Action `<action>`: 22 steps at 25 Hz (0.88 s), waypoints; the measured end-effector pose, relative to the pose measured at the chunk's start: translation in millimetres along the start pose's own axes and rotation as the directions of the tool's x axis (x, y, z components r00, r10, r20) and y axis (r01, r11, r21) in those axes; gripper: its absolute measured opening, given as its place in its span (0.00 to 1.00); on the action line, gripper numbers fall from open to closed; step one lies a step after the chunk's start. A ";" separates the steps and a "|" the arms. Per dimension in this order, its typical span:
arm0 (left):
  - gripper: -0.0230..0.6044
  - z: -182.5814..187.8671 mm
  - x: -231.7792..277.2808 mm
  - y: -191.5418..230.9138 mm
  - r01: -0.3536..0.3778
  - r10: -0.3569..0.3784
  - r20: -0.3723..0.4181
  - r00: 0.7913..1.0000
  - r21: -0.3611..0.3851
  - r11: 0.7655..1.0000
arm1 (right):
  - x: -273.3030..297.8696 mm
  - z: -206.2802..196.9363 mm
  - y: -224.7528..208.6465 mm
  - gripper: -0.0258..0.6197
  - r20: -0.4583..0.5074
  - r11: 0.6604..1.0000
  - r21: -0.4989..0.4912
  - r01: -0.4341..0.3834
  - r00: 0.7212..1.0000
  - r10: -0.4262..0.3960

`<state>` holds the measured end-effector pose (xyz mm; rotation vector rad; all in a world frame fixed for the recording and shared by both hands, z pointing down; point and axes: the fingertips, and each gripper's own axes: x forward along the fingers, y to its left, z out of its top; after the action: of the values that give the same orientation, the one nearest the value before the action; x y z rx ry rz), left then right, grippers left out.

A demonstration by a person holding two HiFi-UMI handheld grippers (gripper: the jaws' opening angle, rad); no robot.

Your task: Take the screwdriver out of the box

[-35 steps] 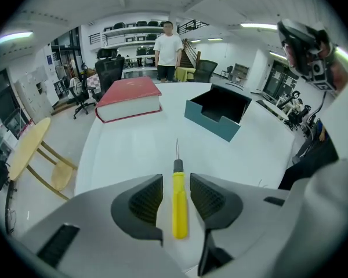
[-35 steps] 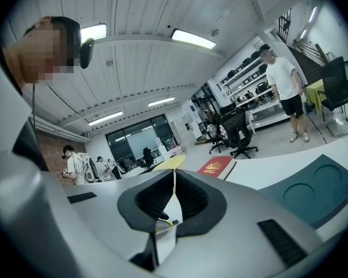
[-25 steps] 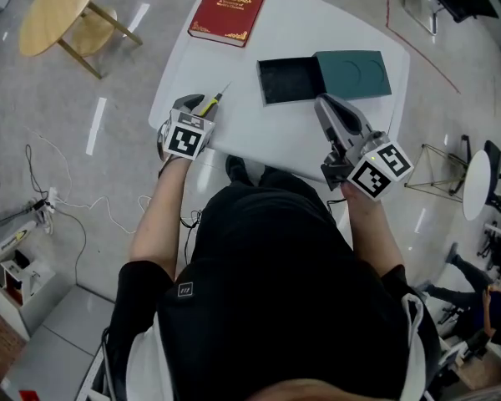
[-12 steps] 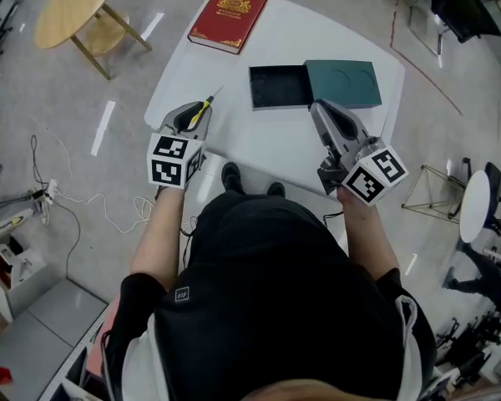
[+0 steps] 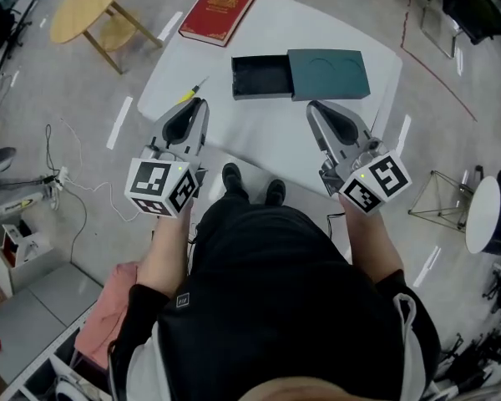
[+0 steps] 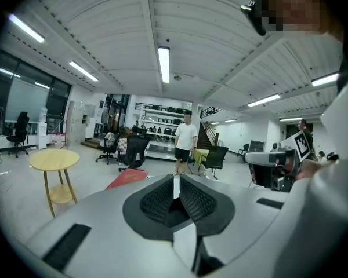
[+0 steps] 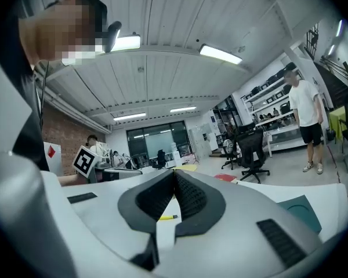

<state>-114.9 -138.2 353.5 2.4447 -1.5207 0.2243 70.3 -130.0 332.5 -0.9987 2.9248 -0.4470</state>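
Left fingers (image 5: 198,114), just closed, off screwdriver (image 5: 189,94)

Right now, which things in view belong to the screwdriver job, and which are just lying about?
Job: screwdriver, lying on white table; open box.
Lying about: red book; round wooden side table.

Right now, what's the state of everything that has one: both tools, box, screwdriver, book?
left tool: jaws have just been closing, now together, nothing between them
right tool: shut, empty
box tray: slid out of its sleeve, empty
sleeve: flat, beside the tray
screwdriver: out of the box, lying on the table
red book: closed, flat
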 end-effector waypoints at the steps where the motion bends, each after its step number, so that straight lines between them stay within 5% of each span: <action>1: 0.11 6.3 -2.8 -4.3 -0.004 0.004 0.015 1.000 0.012 1.000 | -3.9 2.0 0.8 0.09 0.005 1.000 -0.004 -0.002 1.000 0.002; 13: 0.10 48.9 1.4 5.1 0.041 -0.052 0.102 0.993 0.104 0.994 | 10.5 36.5 4.5 0.08 0.071 0.992 -0.119 0.047 0.997 -0.039; 22: 0.10 58.4 19.2 38.3 0.019 -0.030 0.114 0.993 0.093 0.995 | 26.0 51.1 -15.2 0.08 0.138 0.985 -0.119 0.125 0.984 -0.108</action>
<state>-140.9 -187.9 307.7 2.5877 -1.5587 0.1537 64.3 -170.5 289.5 -1.1714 2.8177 -0.1898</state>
